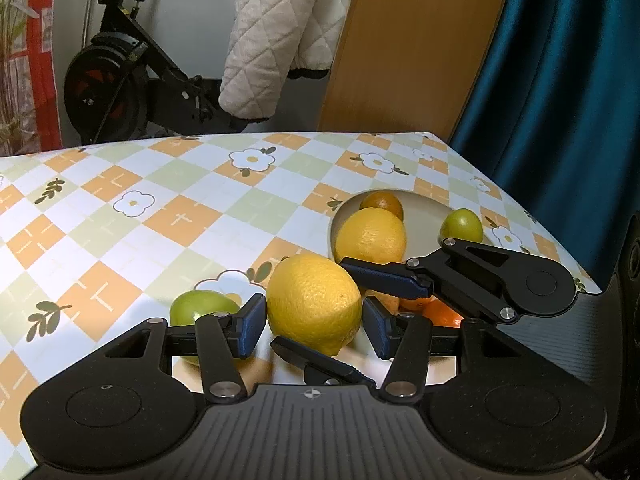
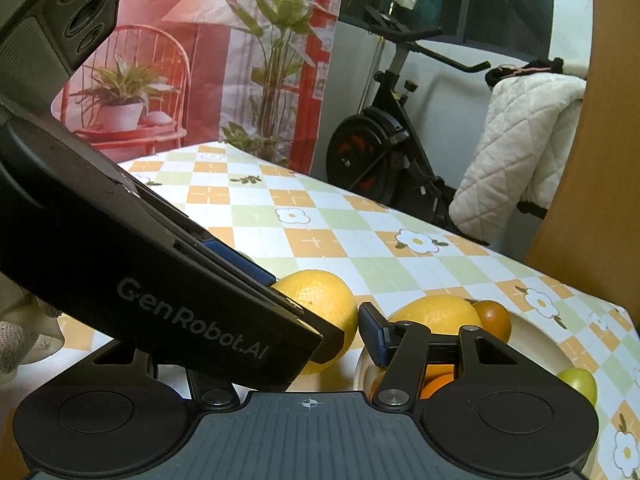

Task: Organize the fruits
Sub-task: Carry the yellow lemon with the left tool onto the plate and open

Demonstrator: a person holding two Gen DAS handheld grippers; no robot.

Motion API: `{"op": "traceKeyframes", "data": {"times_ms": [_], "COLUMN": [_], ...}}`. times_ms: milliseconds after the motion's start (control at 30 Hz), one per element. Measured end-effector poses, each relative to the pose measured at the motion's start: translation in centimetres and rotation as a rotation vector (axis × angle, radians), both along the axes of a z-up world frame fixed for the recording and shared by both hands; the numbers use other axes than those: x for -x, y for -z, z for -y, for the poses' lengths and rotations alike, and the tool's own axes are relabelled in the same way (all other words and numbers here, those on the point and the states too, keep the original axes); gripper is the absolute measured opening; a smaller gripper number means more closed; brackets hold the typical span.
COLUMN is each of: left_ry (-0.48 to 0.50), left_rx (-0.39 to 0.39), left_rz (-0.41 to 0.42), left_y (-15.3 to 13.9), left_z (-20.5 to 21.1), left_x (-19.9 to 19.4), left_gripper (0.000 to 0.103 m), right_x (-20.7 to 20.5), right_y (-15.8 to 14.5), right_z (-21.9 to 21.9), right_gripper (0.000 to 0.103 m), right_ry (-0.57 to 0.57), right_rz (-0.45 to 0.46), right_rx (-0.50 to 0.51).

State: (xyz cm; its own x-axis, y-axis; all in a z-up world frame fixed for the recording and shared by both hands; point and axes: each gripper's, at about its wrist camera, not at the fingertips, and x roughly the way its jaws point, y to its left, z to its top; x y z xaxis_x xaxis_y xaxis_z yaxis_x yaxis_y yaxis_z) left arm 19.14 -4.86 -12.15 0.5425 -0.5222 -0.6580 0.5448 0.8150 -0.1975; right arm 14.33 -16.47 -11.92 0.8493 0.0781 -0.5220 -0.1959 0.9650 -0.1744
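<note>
A large yellow lemon (image 1: 314,302) (image 2: 320,300) sits just left of a cream bowl (image 1: 340,216) (image 2: 540,340). My left gripper (image 1: 316,320) has its blue pads against the lemon's left and right sides. My right gripper (image 1: 310,304) (image 2: 320,320) comes in from the right, one finger over the lemon and one under it, also closed on it. In the right wrist view the left gripper's body (image 2: 180,300) hides the right gripper's left finger. The bowl holds a second lemon (image 1: 372,236), a dark orange (image 1: 382,204), a green fruit (image 1: 462,226) and oranges (image 1: 440,314).
Another green fruit (image 1: 198,306) lies on the checked tablecloth (image 1: 160,220), just left of my left finger. The table's far edge and right corner are close behind the bowl. A wooden panel (image 1: 412,40), a blue curtain (image 1: 560,80) and an exercise bike (image 1: 120,80) stand beyond.
</note>
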Motion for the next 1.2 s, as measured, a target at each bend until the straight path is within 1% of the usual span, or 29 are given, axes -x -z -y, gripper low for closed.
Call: {"op": "traceKeyframes", "data": {"times_ms": [200, 367, 533, 800, 1000, 1200], "left_ry": [-0.004, 0.007, 0.034, 0.094, 0.153, 0.197], "left_rx": [-0.004, -0.015, -0.022, -0.033, -0.035, -0.041], "left_rz": [0.021, 0.059, 0.083, 0.122, 0.106, 0.07], "left_y": [-0.7, -1.8, -2.5, -3.3, -2.7, -1.7], "left_z": [0.4, 1.2, 2.7, 5.8, 8.6, 11.1], "left_x": [1.2, 2.0, 2.0, 1.7, 0.2, -1.3], "left_gripper": [0.055, 0.055, 0.055, 0.055, 0.055, 0.055], "right_x": [1.3, 2.2, 2.9, 3.6, 3.5, 2.9], "right_y": [-0.6, -1.4, -2.1, -3.0, -2.6, -1.4], "right_z": [0.3, 0.8, 2.0, 5.2, 8.3, 11.3], "right_gripper": [0.053, 0.053, 0.053, 0.053, 0.053, 0.053], "right_ry": [0.001, 0.014, 0.05, 0.125, 0.199, 0.26], "right_rz": [0.018, 0.054, 0.086, 0.129, 0.129, 0.101], "right_rx": [-0.013, -0.013, -0.024, -0.05, -0.07, -0.085]}}
